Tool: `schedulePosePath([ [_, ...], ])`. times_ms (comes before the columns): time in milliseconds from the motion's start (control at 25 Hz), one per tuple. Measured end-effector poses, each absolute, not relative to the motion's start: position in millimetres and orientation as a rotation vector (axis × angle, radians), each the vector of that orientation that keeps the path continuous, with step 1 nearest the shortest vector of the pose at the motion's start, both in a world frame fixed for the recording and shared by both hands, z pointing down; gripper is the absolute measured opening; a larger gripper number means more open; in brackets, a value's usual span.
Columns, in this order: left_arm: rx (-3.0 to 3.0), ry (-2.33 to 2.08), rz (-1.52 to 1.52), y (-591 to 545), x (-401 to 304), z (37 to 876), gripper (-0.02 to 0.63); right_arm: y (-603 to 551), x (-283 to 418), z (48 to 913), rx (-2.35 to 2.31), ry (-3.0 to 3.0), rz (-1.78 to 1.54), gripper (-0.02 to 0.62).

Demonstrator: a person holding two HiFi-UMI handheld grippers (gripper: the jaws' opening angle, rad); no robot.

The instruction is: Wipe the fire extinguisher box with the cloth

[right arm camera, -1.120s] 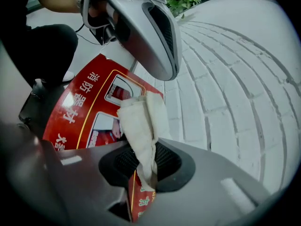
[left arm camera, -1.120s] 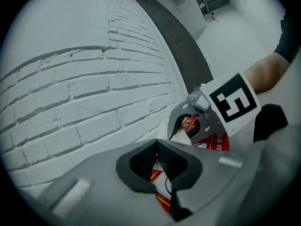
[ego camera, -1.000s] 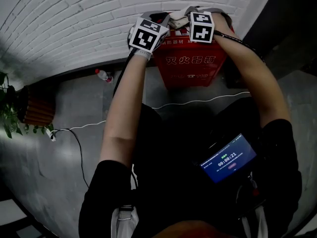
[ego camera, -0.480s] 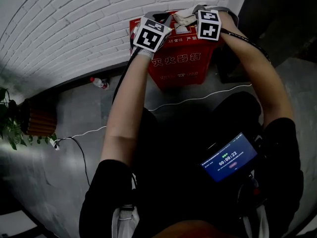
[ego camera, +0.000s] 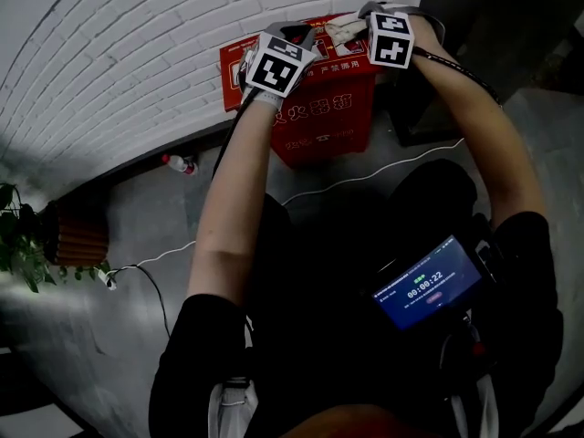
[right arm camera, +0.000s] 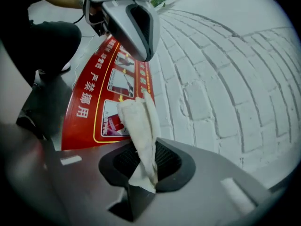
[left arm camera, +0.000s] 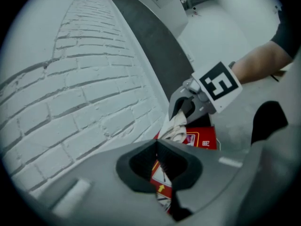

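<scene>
The red fire extinguisher box [ego camera: 315, 121] stands on the floor against the white brick wall. Its lid [ego camera: 235, 62] is raised beside the wall, and its inner face carries an instruction label [right arm camera: 115, 100]. My left gripper [ego camera: 285, 39] is at the lid's edge with its jaws closed on it; the label shows in the slit between them [left arm camera: 160, 185]. My right gripper [ego camera: 351, 27] is shut on a whitish cloth [right arm camera: 141, 126]. The cloth [left arm camera: 175, 128] hangs against the lid's labelled face. The two grippers face each other across the lid, a short way apart.
A plastic bottle [ego camera: 181, 163] lies at the wall's foot, left of the box. A potted plant [ego camera: 23, 245] stands at far left. A white cable [ego camera: 365, 179] runs across the grey floor. A dark panel [ego camera: 474, 26] rises right of the box. A lit screen [ego camera: 426, 283] hangs at the person's chest.
More of the red lid now shows to the left of the left gripper. Both grippers have kept their hold at the top of the box, and the right one has shifted slightly right.
</scene>
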State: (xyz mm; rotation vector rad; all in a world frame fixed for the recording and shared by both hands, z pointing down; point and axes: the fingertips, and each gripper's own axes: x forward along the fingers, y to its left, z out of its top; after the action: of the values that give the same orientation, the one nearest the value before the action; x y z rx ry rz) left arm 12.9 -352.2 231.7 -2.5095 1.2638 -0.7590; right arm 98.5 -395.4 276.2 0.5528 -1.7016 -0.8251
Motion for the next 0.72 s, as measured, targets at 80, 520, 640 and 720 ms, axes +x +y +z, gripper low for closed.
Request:
schedulePosePath([
  [80, -2.494, 1.278, -0.747, -349.7, 4.4, 223.2, 0.005, -389.2, 91.0, 260.2, 0.584, -1.762, -0.832, 0.077],
  [520, -2.331, 1.490, -0.749, -316.4, -126.9, 194.6, 0.003, -329.5, -67.6, 235.0, 0.426, -1.905, -1.024, 0.077],
  [640, -2.307, 1.508, -0.763, -303.9, -153.8, 199.8, 0.003, -313.2, -109.1, 243.8, 0.363, -1.902, -1.070, 0.077],
  [720, -2.304, 1.542, -0.785, -295.8, -172.1, 207.0, 0.003, -303.3, -133.0, 253.5, 0.316, -1.893, -1.088, 0.077],
])
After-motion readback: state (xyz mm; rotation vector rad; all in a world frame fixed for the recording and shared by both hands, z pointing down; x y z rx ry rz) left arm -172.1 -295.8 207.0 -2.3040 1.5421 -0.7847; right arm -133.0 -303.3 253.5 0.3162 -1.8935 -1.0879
